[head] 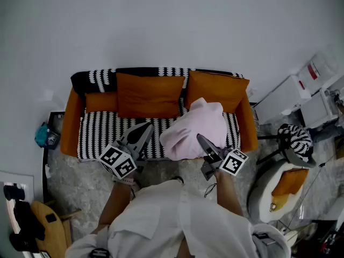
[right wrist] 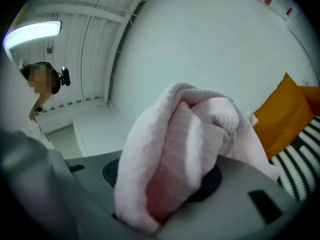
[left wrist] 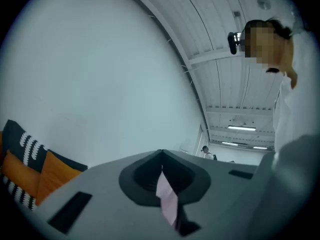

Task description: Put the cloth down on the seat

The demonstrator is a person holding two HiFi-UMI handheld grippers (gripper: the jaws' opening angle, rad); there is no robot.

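A bunched pale pink cloth (head: 194, 127) hangs over the right half of the sofa's black-and-white striped seat (head: 102, 130), in front of the orange back cushions (head: 149, 94). My right gripper (head: 202, 141) is shut on the cloth from below. In the right gripper view the cloth (right wrist: 185, 144) fills the space between the jaws and hides their tips. My left gripper (head: 141, 135) hovers over the seat's middle, left of the cloth and apart from it. In the left gripper view the left gripper (left wrist: 161, 156) has its jaws together, with a thin pale pink strip (left wrist: 167, 200) showing at their seam.
Orange armrests (head: 70, 123) bound the sofa at both ends. A white round chair with an orange cushion (head: 282, 187) stands at the right, and a striped cushion (head: 294, 137) sits on a stand behind it. White boxes (head: 301, 95) sit at the far right. A teal object (head: 43, 135) lies left of the sofa.
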